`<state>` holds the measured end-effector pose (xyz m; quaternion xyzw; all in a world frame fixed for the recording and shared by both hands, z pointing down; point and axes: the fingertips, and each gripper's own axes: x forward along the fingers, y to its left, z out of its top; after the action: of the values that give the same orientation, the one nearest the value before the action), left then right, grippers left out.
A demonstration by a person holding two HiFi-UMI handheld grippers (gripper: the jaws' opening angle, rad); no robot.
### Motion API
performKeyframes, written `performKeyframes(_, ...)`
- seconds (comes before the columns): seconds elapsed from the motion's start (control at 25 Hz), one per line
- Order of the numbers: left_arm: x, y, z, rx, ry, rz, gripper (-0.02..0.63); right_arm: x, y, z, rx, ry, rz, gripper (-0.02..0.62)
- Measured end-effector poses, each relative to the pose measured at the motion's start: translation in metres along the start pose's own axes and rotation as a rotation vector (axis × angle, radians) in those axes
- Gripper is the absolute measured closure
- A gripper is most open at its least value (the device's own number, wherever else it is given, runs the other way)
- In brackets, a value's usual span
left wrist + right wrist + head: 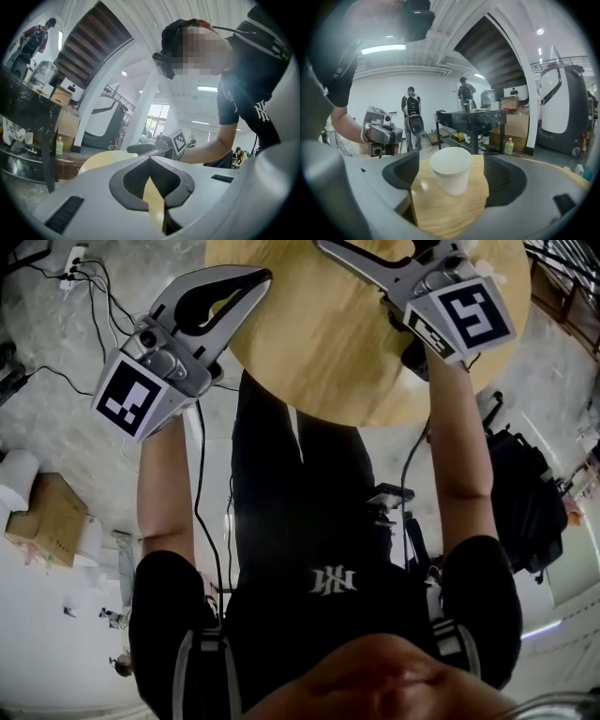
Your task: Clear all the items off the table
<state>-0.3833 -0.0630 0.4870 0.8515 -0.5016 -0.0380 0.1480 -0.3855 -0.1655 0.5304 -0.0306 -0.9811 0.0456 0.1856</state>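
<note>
The head view has the left gripper (255,279) at the edge of the round wooden table (319,343). In the left gripper view its jaws are pressed together on nothing (only tabletop shows in the gap behind the tips). In the right gripper view the right gripper (451,159) is spread wide around an upright white cup (450,177) standing on the table, with the pads clear of it.

cup (451,168): on table (440,211) | between right hand-held gripper (452,172) jaws, untouched
</note>
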Motion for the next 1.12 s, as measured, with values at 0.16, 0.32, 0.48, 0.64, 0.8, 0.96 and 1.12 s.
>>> performKeyframes(0.16, 0.000, 0.000, -0.010, 0.003, 0.010, -0.005, 0.594, 0.025, -0.004, -0.012, 0.014, 0.047, 0.015, -0.008)
performKeyframes(0.32, -0.005, -0.003, -0.015, 0.004, 0.024, -0.002, 0.594, 0.037, -0.002, -0.020, -0.031, 0.086, 0.023, 0.051)
performKeyframes(0.48, -0.015, -0.004, -0.021, -0.001, 0.040, 0.005, 0.594, 0.035, -0.002, -0.023, -0.045, 0.088, 0.007, 0.135)
performKeyframes(0.64, -0.021, -0.004, -0.028, -0.018, 0.040, 0.011, 0.594, 0.035, 0.000, -0.027, -0.053, 0.098, 0.010, 0.183)
performKeyframes(0.8, -0.022, -0.004, -0.032, -0.026, 0.044, 0.012, 0.594, 0.036, 0.001, -0.029, -0.071, 0.103, 0.006, 0.251)
performKeyframes(0.96, -0.022, -0.004, -0.034, -0.032, 0.049, 0.011, 0.594, 0.035, -0.002, -0.031, -0.070, 0.109, -0.004, 0.273)
performKeyframes(1.12, -0.024, -0.001, -0.034, -0.056, 0.036, 0.030, 0.594, 0.034, -0.004, -0.027, -0.069, 0.106, -0.009, 0.276)
